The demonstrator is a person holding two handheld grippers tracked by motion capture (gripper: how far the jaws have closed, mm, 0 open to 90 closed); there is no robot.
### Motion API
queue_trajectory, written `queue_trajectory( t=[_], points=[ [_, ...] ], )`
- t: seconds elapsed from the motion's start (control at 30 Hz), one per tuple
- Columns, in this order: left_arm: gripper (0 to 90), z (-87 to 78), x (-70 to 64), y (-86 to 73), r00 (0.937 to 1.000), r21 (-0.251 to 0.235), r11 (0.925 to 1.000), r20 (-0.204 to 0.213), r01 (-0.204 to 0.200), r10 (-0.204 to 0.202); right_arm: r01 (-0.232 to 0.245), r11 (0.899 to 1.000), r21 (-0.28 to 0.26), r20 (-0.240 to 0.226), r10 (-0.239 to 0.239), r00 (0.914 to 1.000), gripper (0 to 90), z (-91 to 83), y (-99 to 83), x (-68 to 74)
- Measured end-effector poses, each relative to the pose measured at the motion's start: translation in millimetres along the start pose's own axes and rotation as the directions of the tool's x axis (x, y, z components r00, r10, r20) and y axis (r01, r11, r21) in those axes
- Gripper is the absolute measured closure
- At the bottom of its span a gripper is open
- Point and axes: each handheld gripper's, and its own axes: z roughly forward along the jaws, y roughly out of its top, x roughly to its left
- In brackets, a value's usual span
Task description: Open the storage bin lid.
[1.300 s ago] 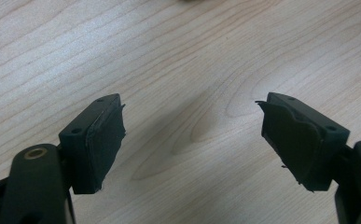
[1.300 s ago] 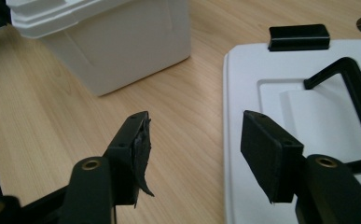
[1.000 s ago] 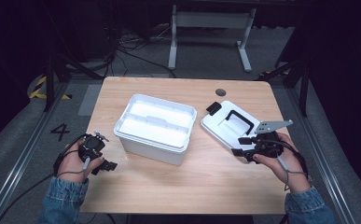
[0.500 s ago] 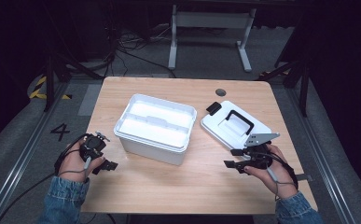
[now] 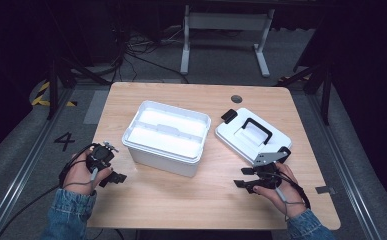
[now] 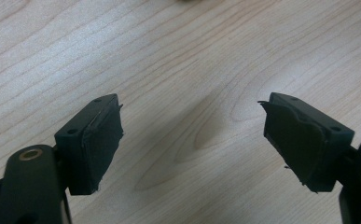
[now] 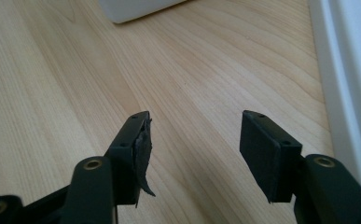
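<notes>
From above, a "4" (image 5: 64,141) marks the floor; a white plastic bin (image 5: 167,137) and its black-handled lid (image 5: 252,135) sit on the wooden table (image 5: 181,200). My left gripper (image 6: 192,140) gapes wide over bare woodgrain. My right gripper (image 7: 194,149) spreads empty too.

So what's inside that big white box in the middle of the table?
The white box stands open. Inside, the high view shows a white tray-like insert with a raised divider across it, holding no visible items. Glare washes out detail, and anything beneath the insert is covered.
</notes>
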Motion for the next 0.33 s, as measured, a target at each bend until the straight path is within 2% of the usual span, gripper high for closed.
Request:
queue_trajectory(
  t=[0.07, 0.17, 0.23, 0.33],
  points=[
    [19.8, 0.4, 0.4, 0.3, 1.0, -0.001, 1.0, -0.003, -0.008, 0.008, 0.006, 1.0, 0.004, 0.002, -0.006, 1.0, 44.7, 3.4, -1.6, 1.4],
    [19.9, 0.7, -0.6, -0.2, 1.0, -0.001, 1.0, -0.002, 0.002, -0.002, 0.024, 1.0, -0.013, 0.011, -0.024, 0.9997, 44.7, 8.1, -3.5, 3.2],
    [19.9, 0.7, -0.2, -0.3, 0.9998, -0.012, 0.9998, -0.017, -0.013, 0.013, 0.03, 0.999, -0.021, 0.013, -0.03, 0.9995, 44.7, 10.7, -4.6, 4.1],
    [19.8, 1.5, -2.5, -2.4, 0.9997, -0.034, 0.9994, -0.025, 0.001, -0.002, 0.033, 0.999, -0.023, 0.011, -0.033, 0.9994, 44.8, 13.6, -5.4, 4.6]
  ],
)
